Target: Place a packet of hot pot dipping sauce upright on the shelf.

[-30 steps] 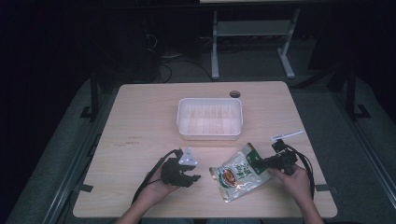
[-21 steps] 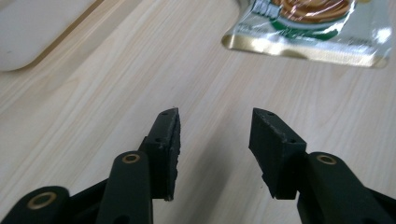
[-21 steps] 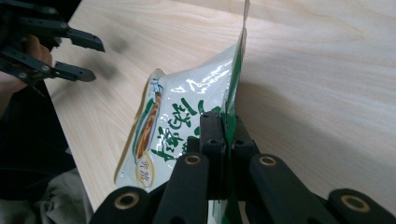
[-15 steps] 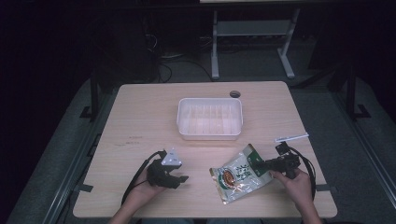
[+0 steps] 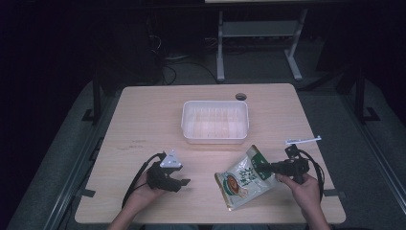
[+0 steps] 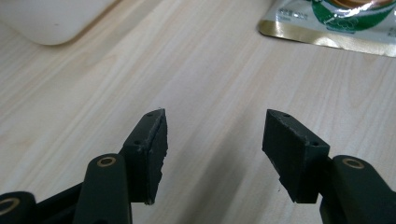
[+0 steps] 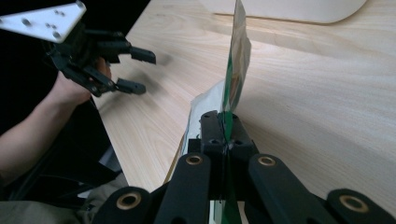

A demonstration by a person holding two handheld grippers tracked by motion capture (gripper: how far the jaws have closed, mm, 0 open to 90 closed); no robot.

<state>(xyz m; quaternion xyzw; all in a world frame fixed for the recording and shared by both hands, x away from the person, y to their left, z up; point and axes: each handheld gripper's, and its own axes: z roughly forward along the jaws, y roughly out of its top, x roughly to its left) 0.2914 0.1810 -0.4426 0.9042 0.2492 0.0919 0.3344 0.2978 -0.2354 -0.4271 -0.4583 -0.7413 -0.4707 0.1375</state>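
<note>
Right gripper point(image 5: 262, 167) pinches the snack pouch point(image 5: 244, 178) by its edge just before the white tub point(image 5: 215, 122), left gripper point(image 5: 183, 181) open and empty—lift level, I'd say.

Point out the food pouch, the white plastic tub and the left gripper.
food pouch point(image 5: 245, 178), high view, on the printed front face.
white plastic tub point(image 5: 215, 138), high view, on its near wall.
left gripper point(image 6: 212, 140), left gripper view, midway between its open fingertips.
</note>
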